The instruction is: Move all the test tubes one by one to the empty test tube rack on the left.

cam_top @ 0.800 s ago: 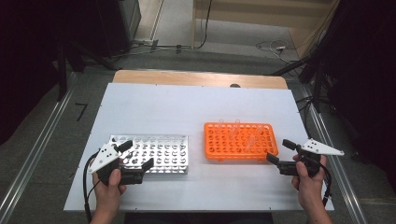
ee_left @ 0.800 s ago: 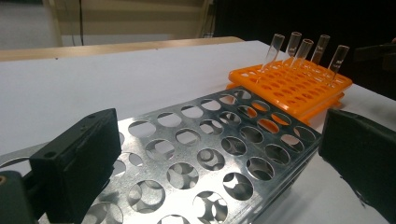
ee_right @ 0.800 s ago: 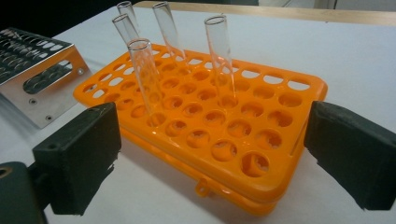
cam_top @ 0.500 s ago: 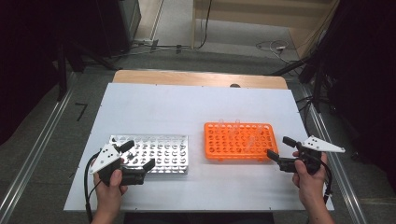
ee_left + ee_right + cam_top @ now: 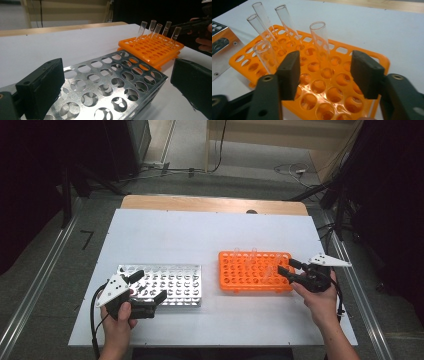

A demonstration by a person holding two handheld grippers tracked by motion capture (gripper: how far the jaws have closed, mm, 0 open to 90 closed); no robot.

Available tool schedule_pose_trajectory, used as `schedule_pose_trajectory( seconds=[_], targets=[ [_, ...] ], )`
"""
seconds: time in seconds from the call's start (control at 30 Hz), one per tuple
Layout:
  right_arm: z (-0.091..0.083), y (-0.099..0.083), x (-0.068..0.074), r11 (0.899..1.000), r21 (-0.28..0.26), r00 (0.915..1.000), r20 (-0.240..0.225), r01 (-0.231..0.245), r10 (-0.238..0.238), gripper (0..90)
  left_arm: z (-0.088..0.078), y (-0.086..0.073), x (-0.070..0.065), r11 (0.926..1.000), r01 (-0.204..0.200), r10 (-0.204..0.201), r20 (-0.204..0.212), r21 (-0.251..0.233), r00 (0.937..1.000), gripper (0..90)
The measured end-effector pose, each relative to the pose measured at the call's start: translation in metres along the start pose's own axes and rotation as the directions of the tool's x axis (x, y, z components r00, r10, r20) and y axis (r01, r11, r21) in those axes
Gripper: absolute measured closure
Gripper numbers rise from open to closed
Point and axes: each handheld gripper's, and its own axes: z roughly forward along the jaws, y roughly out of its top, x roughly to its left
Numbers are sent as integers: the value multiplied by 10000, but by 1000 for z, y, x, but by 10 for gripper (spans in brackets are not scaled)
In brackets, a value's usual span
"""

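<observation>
An orange tube rack (image 5: 250,272) lies right of centre on the white table (image 5: 200,235). Several clear glass test tubes (image 5: 321,42) stand in it, leaning slightly. My right gripper (image 5: 286,266) is open at the rack's right edge, jaws over the nearest holes. In the right gripper view one tube stands just beyond the gap of that gripper (image 5: 325,72), untouched. A perforated metal rack (image 5: 170,282), with nothing in its holes, lies at the left. My left gripper (image 5: 149,286) is open over its near left corner. In the left gripper view the jaws of this gripper (image 5: 116,86) straddle the metal rack (image 5: 110,82).
A wooden strip (image 5: 210,204) runs along the table's far edge. Metal rails (image 5: 40,285) flank the table, with cables and dark equipment beyond. The orange rack (image 5: 152,47) and the other hand's gripper (image 5: 192,25) appear far off in the left gripper view.
My right gripper has moved left, up to the orange rack's right edge and over its nearest holes. The left gripper has barely shifted.
</observation>
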Motion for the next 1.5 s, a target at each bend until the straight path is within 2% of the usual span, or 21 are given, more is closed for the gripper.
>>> schedule_pose_trajectory(
  seconds=[0.1,0.33,0.47,0.6,0.73,0.83,1.03,1.17,1.33,1.5],
  targets=[
    [12,1,-1,9993,341,9997,-196,-140,147,526,0,0,0,10000,19,-19,9,-16,10000,0],
    [29,3,3,9974,710,9994,341,78,-103,638,0,0,1,10000,8,-8,21,-22,10000,0],
    [32,-1,5,9969,755,9983,536,209,-250,673,0,0,1,10000,0,0,42,-16,10000,0],
    [33,-6,8,9982,494,9969,685,345,-378,695,0,-1,1,10000,8,-9,93,43,10000,0],
    [33,-6,10,9960,526,9916,1042,721,-772,737,2,-1,0,10000,-10,9,171,81,9999,0],
    [32,-6,10,9963,473,9918,1022,724,-770,740,3,-1,-1,9997,-177,173,278,167,9995,0],
    [21,-2,8,9985,-54,9950,847,546,-539,742,4,-2,-1,9994,-257,248,402,233,9989,0],
    [10,3,9,9977,-301,9953,782,603,-578,742,3,-2,-1,9995,-245,237,391,198,9990,0],
    [-4,9,12,9964,-478,9951,725,704,-668,742,3,-1,-2,9995,-183,169,561,245,9983,0],
    [-18,13,13,9962,-658,9967,612,576,-536,742,3,1,-6,9990,-320,300,634,298,9975,0]
  ],
)
